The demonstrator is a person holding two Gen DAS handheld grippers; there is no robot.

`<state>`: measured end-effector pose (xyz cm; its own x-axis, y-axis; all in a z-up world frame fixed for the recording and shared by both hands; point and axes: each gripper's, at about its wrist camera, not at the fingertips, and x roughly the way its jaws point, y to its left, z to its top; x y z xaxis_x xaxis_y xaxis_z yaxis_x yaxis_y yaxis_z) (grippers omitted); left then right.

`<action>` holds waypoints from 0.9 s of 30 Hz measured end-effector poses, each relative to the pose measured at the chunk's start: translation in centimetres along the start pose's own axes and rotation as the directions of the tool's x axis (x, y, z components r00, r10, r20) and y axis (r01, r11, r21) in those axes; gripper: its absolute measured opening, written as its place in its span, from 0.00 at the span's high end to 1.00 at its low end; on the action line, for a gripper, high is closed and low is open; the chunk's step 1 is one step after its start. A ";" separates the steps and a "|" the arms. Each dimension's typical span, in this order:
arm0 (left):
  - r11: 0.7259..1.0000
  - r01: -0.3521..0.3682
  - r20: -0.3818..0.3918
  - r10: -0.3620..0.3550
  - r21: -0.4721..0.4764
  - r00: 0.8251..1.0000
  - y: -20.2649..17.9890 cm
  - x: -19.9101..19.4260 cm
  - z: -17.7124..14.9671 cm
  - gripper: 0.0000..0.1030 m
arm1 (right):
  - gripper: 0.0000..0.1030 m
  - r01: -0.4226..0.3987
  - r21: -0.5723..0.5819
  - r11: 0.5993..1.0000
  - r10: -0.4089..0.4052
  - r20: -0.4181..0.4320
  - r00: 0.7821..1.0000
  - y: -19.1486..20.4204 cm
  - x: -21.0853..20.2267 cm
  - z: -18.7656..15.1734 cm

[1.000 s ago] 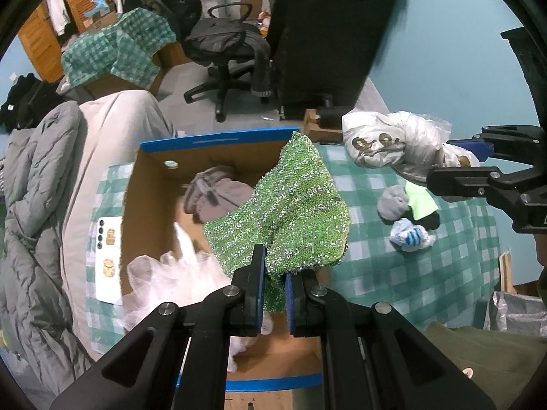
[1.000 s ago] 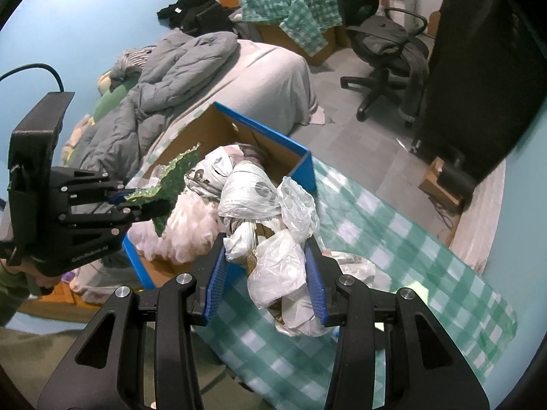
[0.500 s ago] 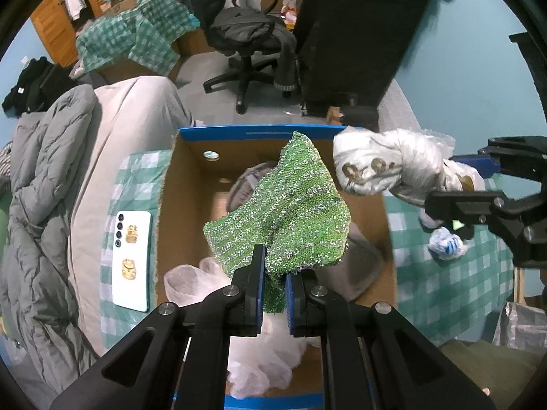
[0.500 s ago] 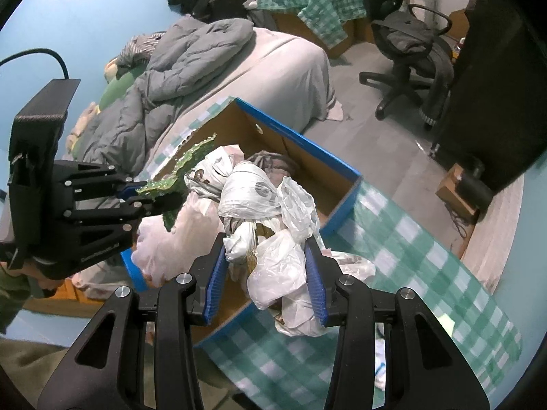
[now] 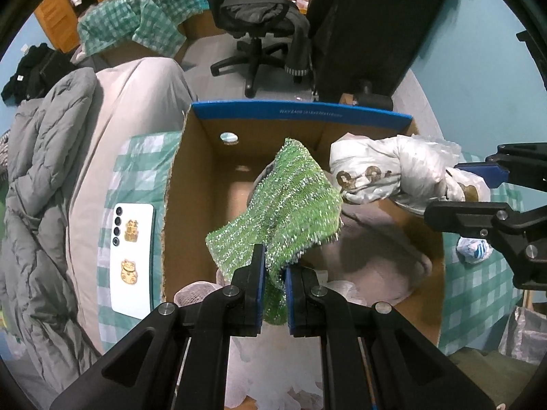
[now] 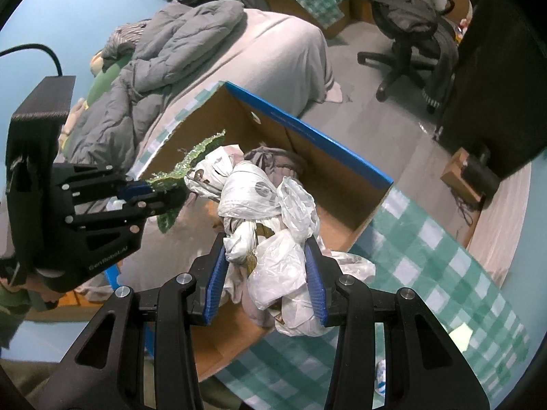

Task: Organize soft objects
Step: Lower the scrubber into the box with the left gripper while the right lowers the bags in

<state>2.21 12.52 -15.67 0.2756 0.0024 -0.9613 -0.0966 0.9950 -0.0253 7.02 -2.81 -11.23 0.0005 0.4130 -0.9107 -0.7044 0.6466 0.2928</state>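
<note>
Over on the left, a grey quilted jacket (image 5: pixel 37 184) lies heaped on the pale bed cover, and beside it a white phone with gold cat stickers (image 5: pixel 131 256) rests face down on the green-and-white checked cloth (image 5: pixel 478 294), just outside the box wall. The open brown cardboard box with blue rim (image 5: pixel 301 116) sits in the middle, with a greyish-brown soft garment (image 5: pixel 376 249) and pale plastic bags lying inside. The left gripper (image 5: pixel 273 273) holds its jaws pressed tight on the lower edge of a sparkly green knitted cloth (image 5: pixel 287 212), which hangs above the box interior. To its right, the right gripper (image 6: pixel 266 266) has its jaws pinching a bundle of crumpled white plastic bags (image 6: pixel 270 218), held up over the box's right side. Further right, a small white-and-blue sock (image 5: pixel 473 251) lies on the checked cloth outside the box. A black office chair (image 5: pixel 259 27) stands on the floor beyond.
</note>
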 end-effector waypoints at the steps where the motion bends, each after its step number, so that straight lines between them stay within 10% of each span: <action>1: 1.000 -0.001 -0.003 0.001 -0.004 1.000 0.1 0.1 0.0 0.90 | 0.59 0.000 0.004 1.000 0.000 -0.003 1.000 -0.1 0.1 0.1; 8: 0.999 -0.024 -0.004 0.024 -0.022 1.000 0.2 0.1 -0.2 0.64 | 0.52 0.022 0.013 1.000 -0.022 -0.018 1.000 0.1 0.7 0.6; 22: 0.999 -0.036 0.023 0.037 -0.032 0.999 0.1 -1.9 -0.4 0.58 | 0.36 0.051 0.014 0.999 -0.051 0.013 0.999 -0.3 -1.2 0.1; 27: 0.997 -0.082 0.053 0.082 -0.012 0.995 -0.9 -2.9 -0.4 0.34 | 0.32 0.059 0.024 0.998 -0.059 0.022 0.998 -0.8 -2.2 -0.3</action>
<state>1.10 11.62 -13.01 0.3172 0.0893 -0.9441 -0.1298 0.9903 0.0500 7.32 -4.44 -9.51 0.0578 0.3877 -0.9200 -0.6860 0.6849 0.2456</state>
